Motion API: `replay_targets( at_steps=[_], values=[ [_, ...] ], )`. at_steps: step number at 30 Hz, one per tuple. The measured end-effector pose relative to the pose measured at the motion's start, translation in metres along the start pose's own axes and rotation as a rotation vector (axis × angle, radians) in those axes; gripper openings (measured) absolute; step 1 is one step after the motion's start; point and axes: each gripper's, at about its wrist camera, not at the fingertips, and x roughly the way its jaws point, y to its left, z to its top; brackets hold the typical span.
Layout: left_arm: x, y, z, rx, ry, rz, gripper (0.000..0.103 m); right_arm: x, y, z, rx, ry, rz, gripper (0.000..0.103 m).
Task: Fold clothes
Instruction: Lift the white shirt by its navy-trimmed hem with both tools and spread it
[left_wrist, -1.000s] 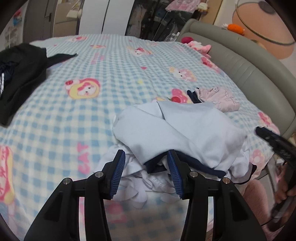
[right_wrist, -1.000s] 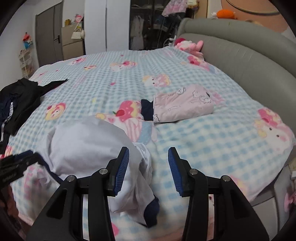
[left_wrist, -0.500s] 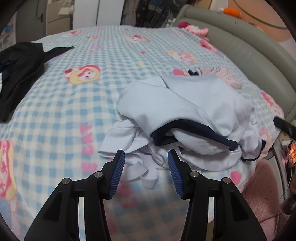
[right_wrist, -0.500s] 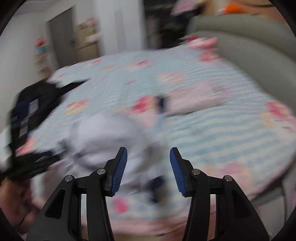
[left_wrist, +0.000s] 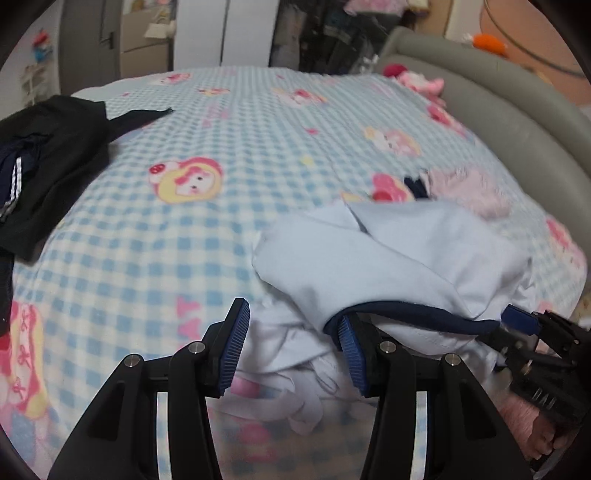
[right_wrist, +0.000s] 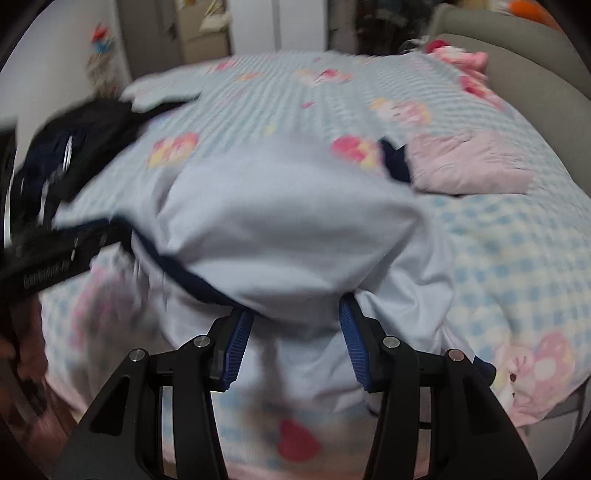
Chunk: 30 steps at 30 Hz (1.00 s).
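Observation:
A crumpled light-blue garment (left_wrist: 388, 258) with a navy hem lies heaped on the checked bed cover (left_wrist: 229, 147), near the front edge. My left gripper (left_wrist: 293, 350) is open at the heap's near left side, and the navy hem drapes over its right fingertip. In the blurred right wrist view the same garment (right_wrist: 280, 229) bulges over my right gripper (right_wrist: 295, 343), which is open with both fingertips tucked under the hem. Each gripper also shows in the other's view, the right gripper (left_wrist: 535, 332) at the hem's right end and the left gripper (right_wrist: 55, 258) at its left.
A pile of black clothes (left_wrist: 48, 166) lies at the far left. A folded pink garment (left_wrist: 465, 188) with a dark piece beside it sits behind the heap. The grey padded headboard (left_wrist: 498, 103) curves along the right, with a pink plush toy (left_wrist: 421, 83) by it.
My left gripper, pulled back half a second ago, has come in against the garment's hem. My right gripper has swung left and close, so its fingertips now sit under the cloth.

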Motion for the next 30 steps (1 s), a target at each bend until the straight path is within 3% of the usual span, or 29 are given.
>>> replay_targets(
  at_steps=[3,6,7,8,12,18,20,22,25,30],
  values=[
    [0.015,-0.012,0.000,0.046,0.060,-0.065,0.050,-0.008,-0.016,0.006,0.071,-0.048,-0.011,0.049],
    [0.034,-0.034,-0.002,0.146,0.085,-0.014,0.047,-0.008,-0.024,0.013,0.113,-0.075,-0.033,0.049],
    [0.034,-0.037,0.002,0.145,0.082,-0.010,0.020,-0.009,-0.026,0.016,0.125,-0.080,-0.035,0.049],
    [0.032,-0.038,0.007,0.134,0.074,-0.019,0.007,-0.010,-0.029,0.019,0.137,-0.085,-0.037,0.049],
    [-0.019,-0.039,0.037,0.081,-0.072,-0.092,0.006,-0.018,-0.033,0.026,0.140,-0.088,-0.023,0.049],
    [-0.106,-0.035,0.059,0.043,-0.196,-0.164,0.006,-0.010,0.005,0.020,0.006,0.022,0.179,0.049],
    [-0.134,-0.028,0.054,0.035,-0.232,-0.162,0.006,-0.011,0.023,0.019,-0.049,-0.007,0.154,0.049],
    [-0.158,-0.018,0.043,0.026,-0.263,-0.134,0.006,-0.014,0.028,0.022,-0.020,-0.049,0.136,0.049],
    [-0.177,0.004,0.033,0.004,-0.276,-0.092,0.006,-0.024,0.027,0.034,0.065,-0.082,0.189,0.049],
    [-0.206,0.031,0.024,-0.027,-0.315,-0.097,0.006,-0.060,0.048,0.058,0.048,-0.194,0.133,0.049]
  ],
)
